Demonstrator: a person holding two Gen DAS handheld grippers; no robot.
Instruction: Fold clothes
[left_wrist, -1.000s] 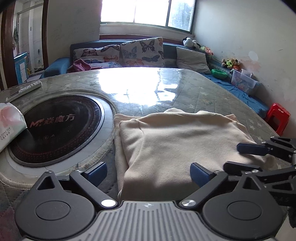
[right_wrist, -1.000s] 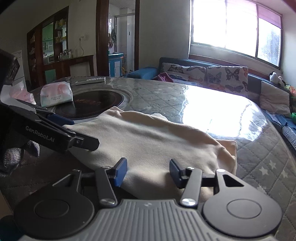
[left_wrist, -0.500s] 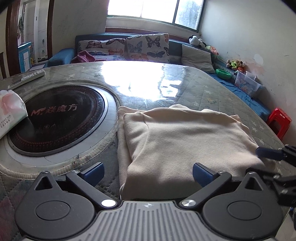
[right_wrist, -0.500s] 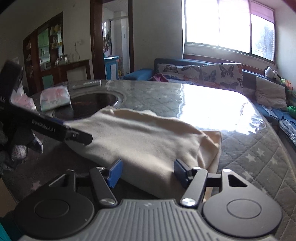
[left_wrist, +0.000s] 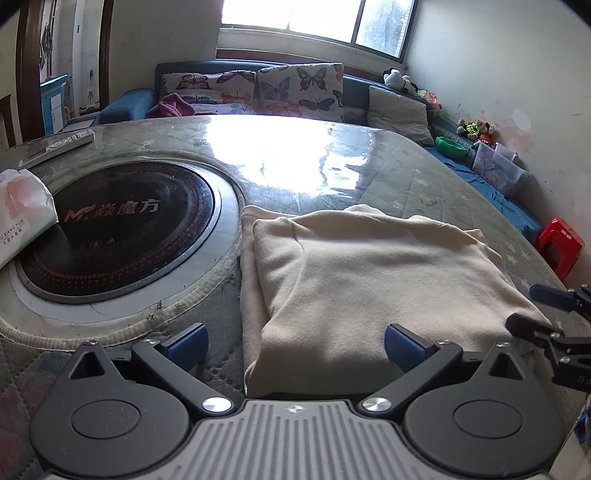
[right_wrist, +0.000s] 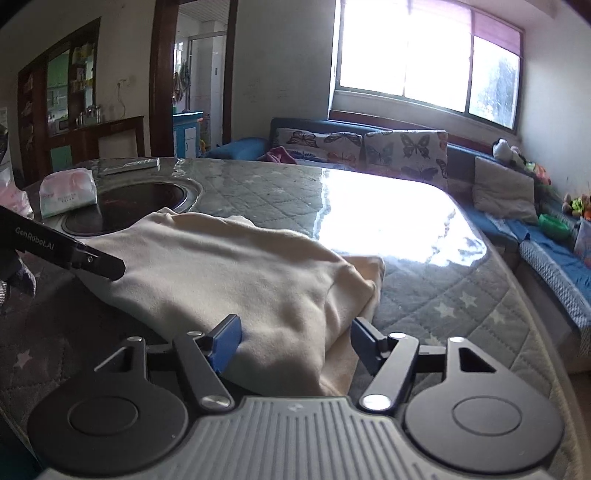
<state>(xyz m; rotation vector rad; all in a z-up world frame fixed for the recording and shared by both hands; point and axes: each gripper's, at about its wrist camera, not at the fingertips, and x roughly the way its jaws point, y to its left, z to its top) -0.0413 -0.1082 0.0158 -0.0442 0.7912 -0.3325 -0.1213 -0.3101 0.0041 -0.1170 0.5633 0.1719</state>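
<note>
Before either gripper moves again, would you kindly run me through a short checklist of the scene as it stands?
1. Cream garment folded into a compact stack: ok.
2. Left gripper open, fingers not pressing the cloth: ok.
3. Right gripper free of the garment: ok; its jaws have just been opening, with the near corner of the fold between them but unpinched.
4. Tissue pack clear of the garment: ok.
5. Layers squared at the far edge: not ok, a lower layer sticks out.
6. Stack fully supported by the table: cannot tell.

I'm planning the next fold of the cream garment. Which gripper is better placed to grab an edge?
Probably right: the right gripper already straddles the cream garment at its near corner, open. The left gripper is also open, near the front edge.
</note>
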